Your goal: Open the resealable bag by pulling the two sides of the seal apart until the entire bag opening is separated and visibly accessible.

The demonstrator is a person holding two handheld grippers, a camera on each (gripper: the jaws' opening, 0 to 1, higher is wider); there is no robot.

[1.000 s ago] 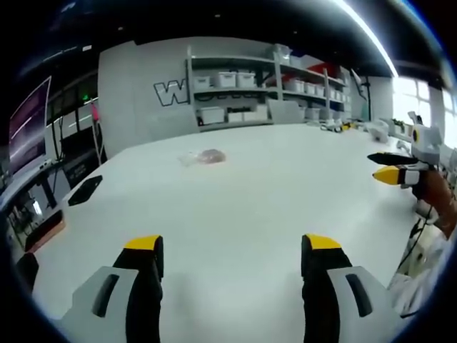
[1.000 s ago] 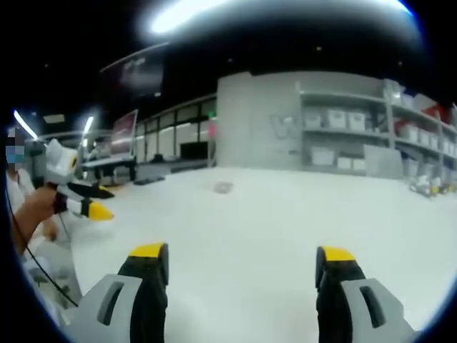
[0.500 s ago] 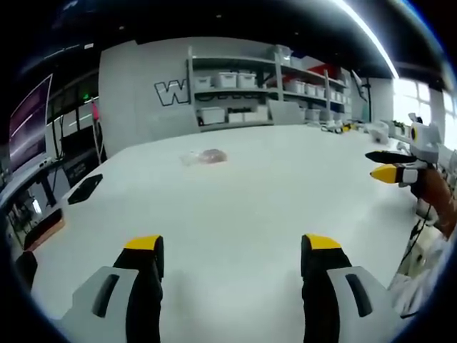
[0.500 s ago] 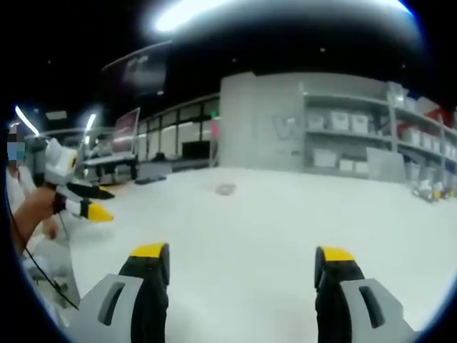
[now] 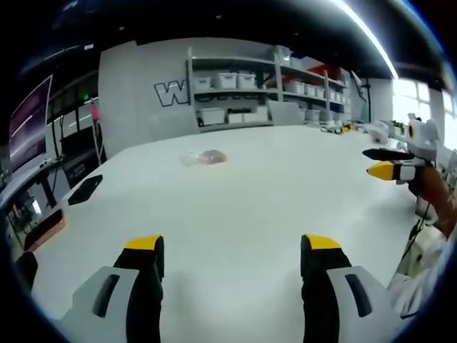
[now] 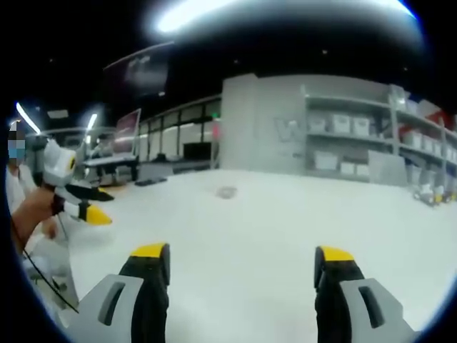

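Note:
A small clear resealable bag with something pinkish inside lies flat on the white table, far ahead of both grippers. In the right gripper view the bag is a small blurred patch far off. My left gripper stands open low over the near table, nothing between its yellow-tipped jaws. My right gripper is open too and empty. The right gripper comes into the left gripper view at the right edge, held by a hand; the left gripper enters the right gripper view from the left.
A dark flat object lies near the table's left edge, with a reddish-edged item closer. Shelves with white bins line the far wall. Small items sit at the table's far right. A person's sleeve is at lower right.
The right gripper has risen slightly in the left gripper view. The right gripper view has shifted a little. The bag has not moved.

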